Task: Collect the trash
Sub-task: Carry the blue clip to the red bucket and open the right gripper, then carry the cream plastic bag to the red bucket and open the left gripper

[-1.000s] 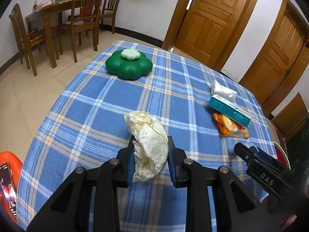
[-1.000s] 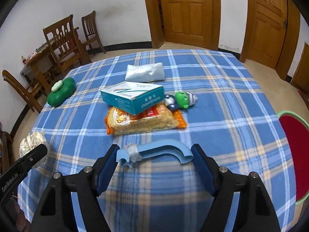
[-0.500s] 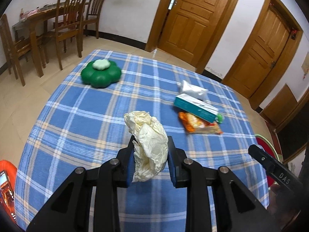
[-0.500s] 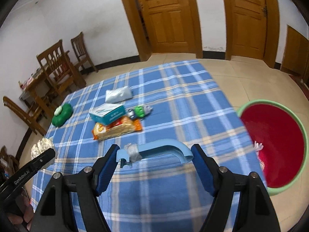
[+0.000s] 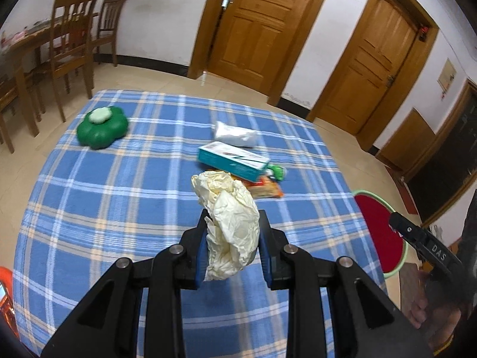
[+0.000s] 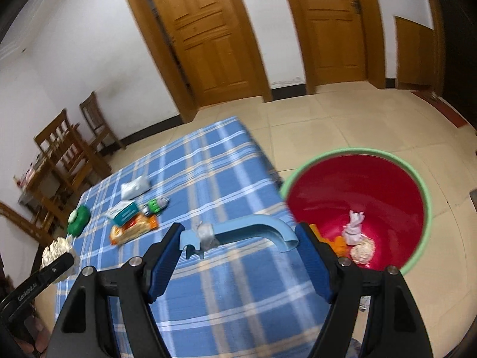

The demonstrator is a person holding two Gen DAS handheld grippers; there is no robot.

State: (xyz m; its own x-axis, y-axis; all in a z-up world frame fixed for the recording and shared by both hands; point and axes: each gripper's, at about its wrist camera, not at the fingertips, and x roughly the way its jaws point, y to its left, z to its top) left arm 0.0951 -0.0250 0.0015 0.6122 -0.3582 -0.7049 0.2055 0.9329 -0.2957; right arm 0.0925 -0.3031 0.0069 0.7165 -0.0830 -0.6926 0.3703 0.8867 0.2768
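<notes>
The left gripper [image 5: 232,252] has its jaws closed on a paper wad [image 5: 229,223] and the right gripper [image 6: 238,240] on a blue hook [image 6: 241,232], both lifted above the worktop [image 5: 119,197] for dropping into the red bin [image 6: 384,185] beside it.

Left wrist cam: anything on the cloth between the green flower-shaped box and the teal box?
Nothing. Between the green flower-shaped box and the teal box the left wrist view shows only bare checked tablecloth.

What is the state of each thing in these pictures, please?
Left tool: shut on paper wad.
Right tool: shut on blue hook.
Basin: on floor, holding some trash.
Teal box: closed, lying partly on snack pack.
Green case: closed, on table.
</notes>
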